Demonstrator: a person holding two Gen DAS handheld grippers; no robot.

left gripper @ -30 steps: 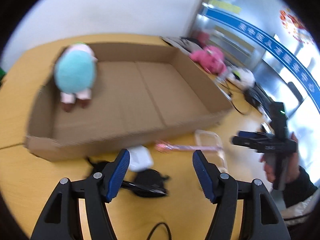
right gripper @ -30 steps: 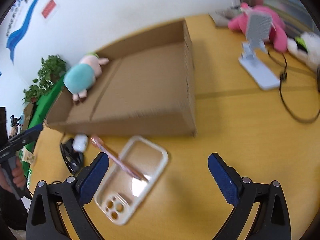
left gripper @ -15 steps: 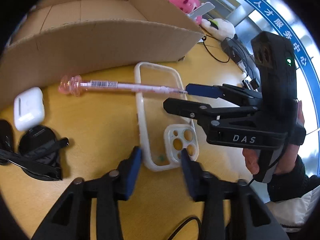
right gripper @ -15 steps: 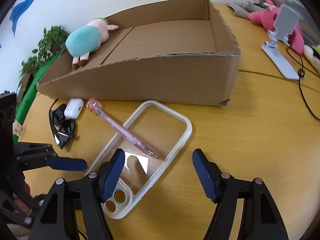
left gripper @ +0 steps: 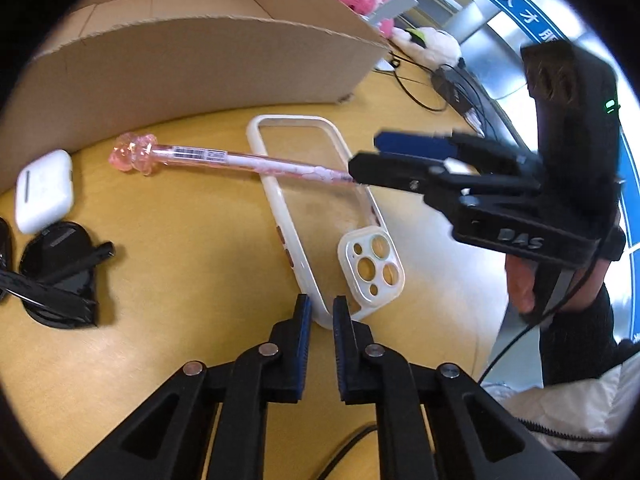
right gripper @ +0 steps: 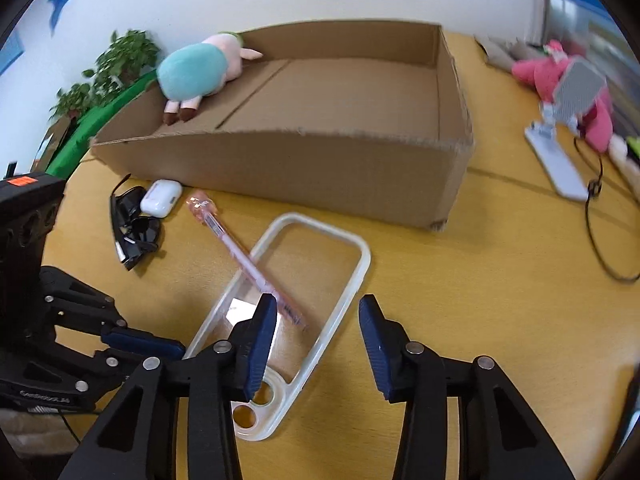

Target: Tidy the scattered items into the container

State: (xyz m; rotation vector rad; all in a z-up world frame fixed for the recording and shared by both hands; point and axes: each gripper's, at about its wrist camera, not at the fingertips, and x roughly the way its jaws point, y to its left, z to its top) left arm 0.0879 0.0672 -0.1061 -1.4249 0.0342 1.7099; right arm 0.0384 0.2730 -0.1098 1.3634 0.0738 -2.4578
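Left gripper (left gripper: 321, 317) is clamped on the near corner rim of the phone case (left gripper: 320, 216), at the camera-cutout end. Right gripper (right gripper: 317, 336) has its jaws partly open and has just been closing; they straddle the tip end of the pink pen (left gripper: 224, 158) and the case's right rim, pads not pressing on either as far as I can tell.

The pen lies across the case, tip inside the frame, ornament end on the table (left gripper: 180, 264) to the left. The cardboard box (right gripper: 304, 152) sits just beyond, with only a plush toy (right gripper: 196, 72) in its far-left corner. The earbud case (left gripper: 44, 190) and sunglasses (left gripper: 56, 276) are still out on the table, far left.

Risks:
- If the left lifts the case now, the pen rides up, rolls off, maybe off the table edge.
- A thin corner grip on a flexible case probably twists or slips out on the swing to the box.
- The right jaws could close on pen plus case rim together; then the two hands pull on the same object.
- The grippers are close together, so collision is likely if both move at once.

Versus a second ago: the left was wide open, hovering above the box with nothing between its jaws; now it's low and shut on the case. The right was fully spread, farther back; now it's narrower and over the pen tip.
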